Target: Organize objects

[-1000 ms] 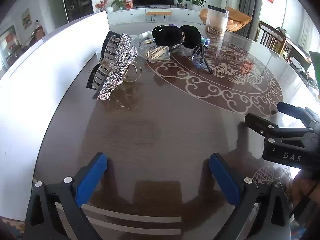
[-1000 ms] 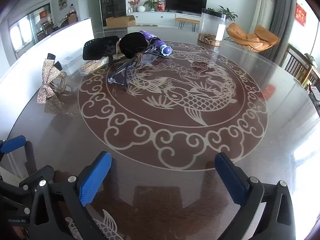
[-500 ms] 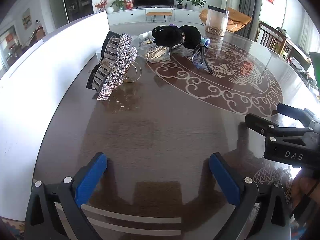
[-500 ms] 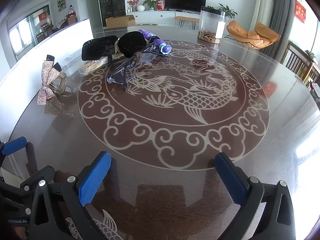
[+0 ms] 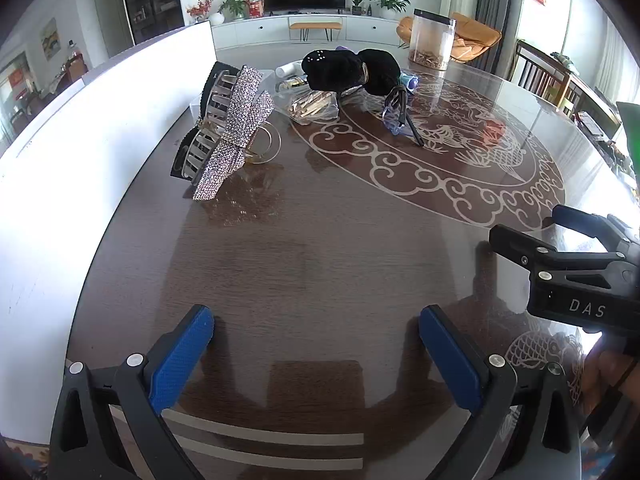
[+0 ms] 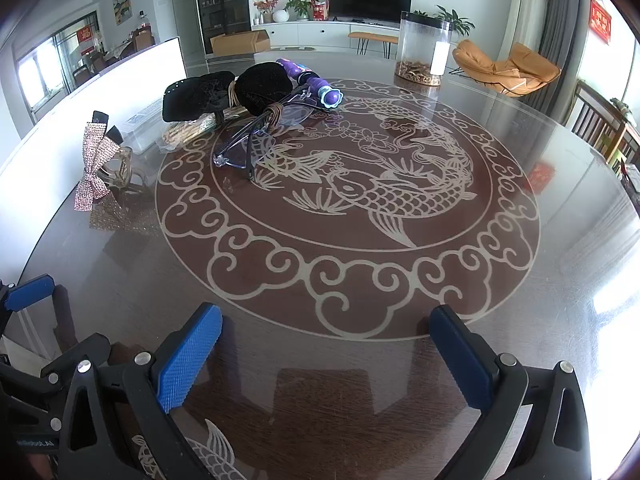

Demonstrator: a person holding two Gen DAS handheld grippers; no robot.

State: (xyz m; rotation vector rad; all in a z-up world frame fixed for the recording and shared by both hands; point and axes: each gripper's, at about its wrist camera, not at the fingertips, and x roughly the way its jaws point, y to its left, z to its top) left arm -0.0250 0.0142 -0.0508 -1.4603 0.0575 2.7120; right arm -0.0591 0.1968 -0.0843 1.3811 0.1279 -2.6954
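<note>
A round dark wooden bench with a pale carp-and-cloud inlay is seen from two tools held low at its near edge. The left tool is spread wide, its blue-padded fingers apart with nothing between them. The right tool is likewise wide open and empty.

A rhinestone bow hair clip is stood on the bench's left side, against a white panel; its sparkling ribbon is draped over a black comb-toothed claw, with a gold ring beside it.

Farther back, a cluster is gathered: a black velvet bow with tiny studs, a clear packet of pale sticks under it, clear blue-tinted glasses leaning on it, and a purple toy wand with a teal flower tip behind.

A clear cylindrical jar is set at the far edge.
</note>
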